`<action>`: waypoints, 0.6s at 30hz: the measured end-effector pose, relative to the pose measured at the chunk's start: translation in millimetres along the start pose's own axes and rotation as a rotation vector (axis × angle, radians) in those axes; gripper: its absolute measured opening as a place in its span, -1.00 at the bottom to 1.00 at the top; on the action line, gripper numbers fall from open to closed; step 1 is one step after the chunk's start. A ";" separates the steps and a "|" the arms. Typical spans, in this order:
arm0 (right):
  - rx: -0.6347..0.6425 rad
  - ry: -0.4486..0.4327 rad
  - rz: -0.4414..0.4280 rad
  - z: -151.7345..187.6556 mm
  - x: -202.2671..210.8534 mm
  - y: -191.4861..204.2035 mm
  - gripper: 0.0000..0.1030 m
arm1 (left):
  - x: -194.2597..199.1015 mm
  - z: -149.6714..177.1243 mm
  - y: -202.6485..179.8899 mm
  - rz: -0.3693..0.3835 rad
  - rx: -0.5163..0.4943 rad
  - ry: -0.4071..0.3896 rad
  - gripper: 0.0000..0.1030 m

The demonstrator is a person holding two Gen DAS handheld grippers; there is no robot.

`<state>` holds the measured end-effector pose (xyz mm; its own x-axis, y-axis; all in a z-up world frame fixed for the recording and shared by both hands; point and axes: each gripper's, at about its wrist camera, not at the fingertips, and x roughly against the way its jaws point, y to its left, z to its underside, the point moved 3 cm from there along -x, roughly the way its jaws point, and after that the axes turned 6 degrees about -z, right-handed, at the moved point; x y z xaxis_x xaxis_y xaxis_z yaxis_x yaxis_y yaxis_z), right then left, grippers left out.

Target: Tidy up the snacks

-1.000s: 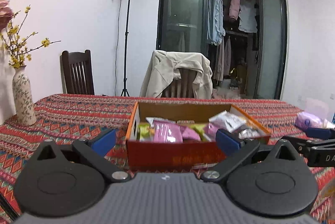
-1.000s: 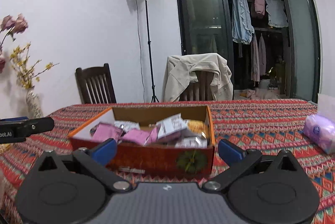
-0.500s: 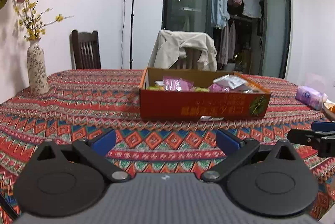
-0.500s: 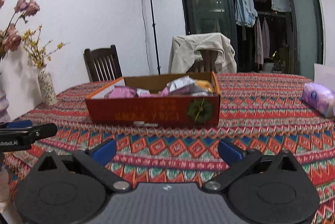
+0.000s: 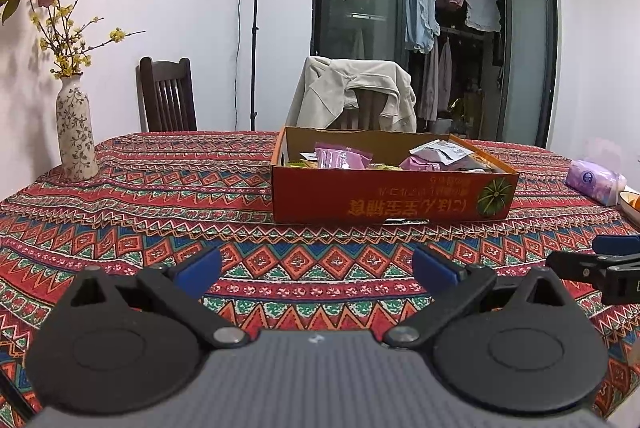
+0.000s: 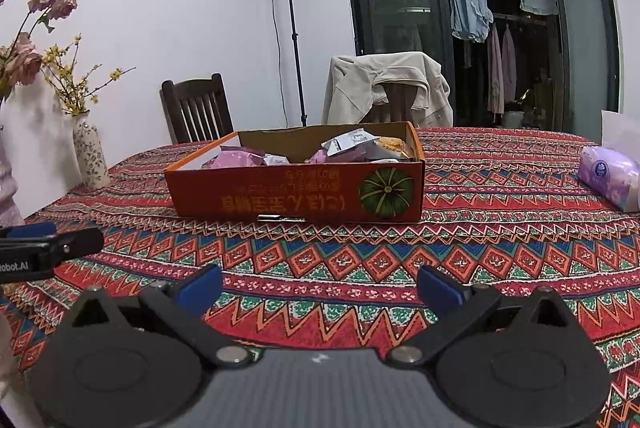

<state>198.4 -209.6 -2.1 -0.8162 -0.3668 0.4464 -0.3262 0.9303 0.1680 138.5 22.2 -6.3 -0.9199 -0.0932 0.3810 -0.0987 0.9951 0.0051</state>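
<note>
An orange cardboard box (image 5: 384,198) (image 6: 296,194) with a pumpkin print stands on the patterned tablecloth, filled with snack packets: purple ones (image 5: 340,158) (image 6: 238,160), a white one (image 5: 438,150) (image 6: 350,140) and others. My left gripper (image 5: 316,270) hovers open over the cloth well in front of the box, nothing between its blue pads. My right gripper (image 6: 320,286) is likewise open and empty, short of the box. Each gripper's tip shows at the edge of the other's view.
A flowered vase (image 5: 76,134) (image 6: 90,156) stands at the table's left edge. A purple tissue pack (image 5: 596,182) (image 6: 610,176) lies at the right, with a dish of something orange (image 5: 632,204) near it. Two chairs (image 5: 166,96), one draped with a jacket (image 5: 352,94), stand behind the table. A small metal object (image 6: 270,217) lies at the box's front.
Both grippers have drawn back and lower from the box, which now looks smaller and farther; more tablecloth shows in front. Both stayed open and empty.
</note>
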 end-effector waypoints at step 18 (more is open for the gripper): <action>-0.003 0.006 -0.001 2.7 -1.3 -0.7 1.00 | -0.2 1.3 -3.4 0.007 -0.010 0.003 1.00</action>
<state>198.4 -209.8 -5.2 -0.8132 -0.3676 0.4512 -0.3256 0.9300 0.1708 138.6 18.7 -7.6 -0.9193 -0.0859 0.3841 -0.0884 0.9960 0.0112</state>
